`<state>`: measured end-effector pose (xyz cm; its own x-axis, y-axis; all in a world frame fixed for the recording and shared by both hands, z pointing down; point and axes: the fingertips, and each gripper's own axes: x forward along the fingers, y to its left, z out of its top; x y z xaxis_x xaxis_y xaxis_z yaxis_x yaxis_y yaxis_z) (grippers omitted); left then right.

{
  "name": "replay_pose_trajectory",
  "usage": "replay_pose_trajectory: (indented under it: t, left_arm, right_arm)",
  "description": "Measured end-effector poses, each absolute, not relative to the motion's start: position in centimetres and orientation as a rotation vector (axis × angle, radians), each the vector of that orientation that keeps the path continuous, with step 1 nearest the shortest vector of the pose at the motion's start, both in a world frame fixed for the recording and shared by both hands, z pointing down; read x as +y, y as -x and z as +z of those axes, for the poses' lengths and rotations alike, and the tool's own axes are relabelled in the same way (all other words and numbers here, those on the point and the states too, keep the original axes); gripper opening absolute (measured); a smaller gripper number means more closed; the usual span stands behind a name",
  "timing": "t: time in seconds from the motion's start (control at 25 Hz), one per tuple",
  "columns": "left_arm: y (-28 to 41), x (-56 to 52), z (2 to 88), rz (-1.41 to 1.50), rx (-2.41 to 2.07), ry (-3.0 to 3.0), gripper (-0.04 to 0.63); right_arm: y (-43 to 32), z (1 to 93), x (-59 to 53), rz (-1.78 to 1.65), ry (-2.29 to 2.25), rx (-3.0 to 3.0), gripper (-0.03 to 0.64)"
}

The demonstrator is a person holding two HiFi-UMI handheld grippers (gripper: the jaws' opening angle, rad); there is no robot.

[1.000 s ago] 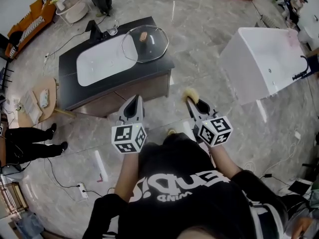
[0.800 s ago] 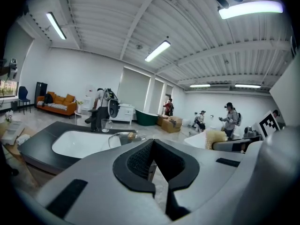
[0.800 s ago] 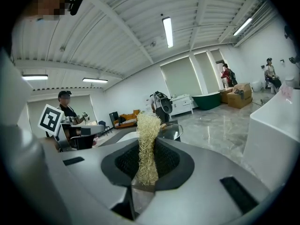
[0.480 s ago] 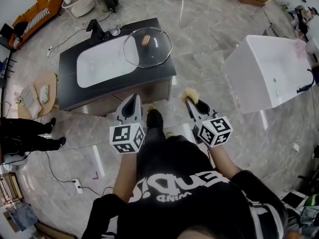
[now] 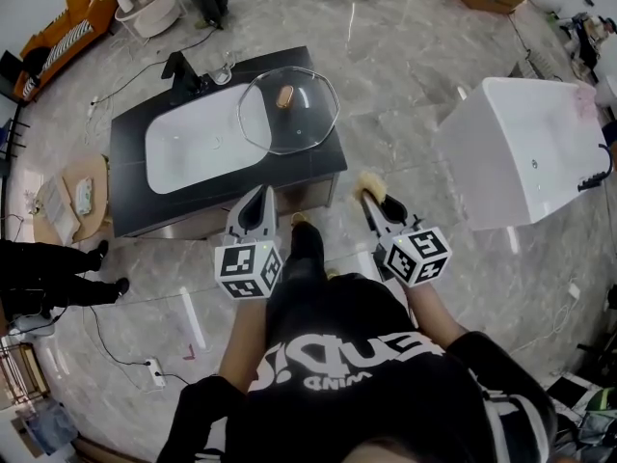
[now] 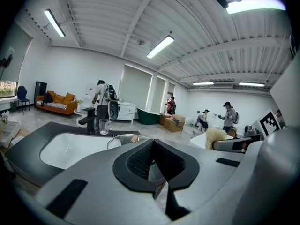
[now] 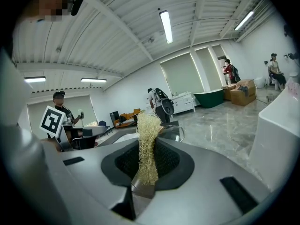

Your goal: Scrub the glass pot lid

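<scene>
Jaws on the left gripper (image 5: 260, 197) are pressed together with nothing between them. The right gripper (image 5: 370, 195) is clamped on a pale yellow, stringy scrubber (image 7: 148, 144), which stands upright between the black pads and sticks out past the tips.

Both grippers are held side by side over the grey marble floor (image 5: 405, 75), just off the front edge of a dark counter (image 5: 133, 183). They point toward it and touch nothing on it.

The glass lid (image 5: 289, 112) lies flat at the right end of the counter, with its brown knob (image 5: 285, 95) on top. Its left part hangs over the right end of the white basin (image 5: 188, 141) sunk into the counter, and its right rim comes close to the counter's right edge.

At the back edge, near the left end, stands a black tap (image 5: 180, 68), with a clear drinking glass (image 6: 104, 125) just beside it. A white bathtub (image 5: 528, 148) sits on the floor well to the right of the counter.
</scene>
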<state>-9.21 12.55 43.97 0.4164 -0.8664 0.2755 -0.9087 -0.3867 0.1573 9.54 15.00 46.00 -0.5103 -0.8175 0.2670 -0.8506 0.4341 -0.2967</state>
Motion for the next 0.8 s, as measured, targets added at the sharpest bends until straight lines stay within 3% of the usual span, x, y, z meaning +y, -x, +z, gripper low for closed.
replay_pose_trajectory:
  t: [0.8]
  left_arm:
    - [9.8,-5.8,43.7,0.255,-1.419,-2.451,0.014]
  right_arm:
    - [-7.6,44.0,-2.5,0.609,-1.559,-2.544,0.048]
